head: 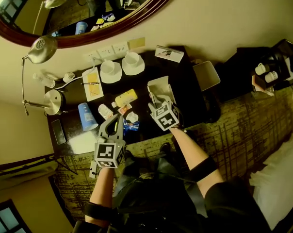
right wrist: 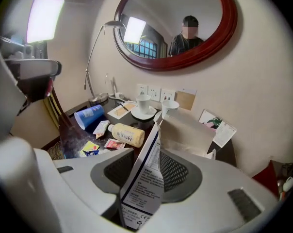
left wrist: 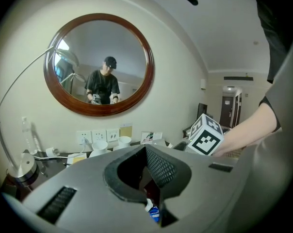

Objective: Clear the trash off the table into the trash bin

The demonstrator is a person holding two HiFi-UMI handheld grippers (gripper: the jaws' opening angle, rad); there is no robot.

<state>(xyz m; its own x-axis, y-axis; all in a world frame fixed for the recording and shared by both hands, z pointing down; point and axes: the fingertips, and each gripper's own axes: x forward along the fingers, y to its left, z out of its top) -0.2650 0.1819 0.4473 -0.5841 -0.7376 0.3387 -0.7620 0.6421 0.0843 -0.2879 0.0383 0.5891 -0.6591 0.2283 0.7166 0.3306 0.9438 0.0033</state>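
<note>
The right gripper (right wrist: 147,176) pinches the white box (right wrist: 195,130) above the table (head: 187,103) in mid frame, the left gripper (left wrist: 146,174) is shut and empty, so next the box likely goes right into the trash bin (head: 206,75).

A round wood-framed mirror (head: 64,8) hangs on a cream wall (head: 224,13) above a dark table (head: 187,103).
</note>
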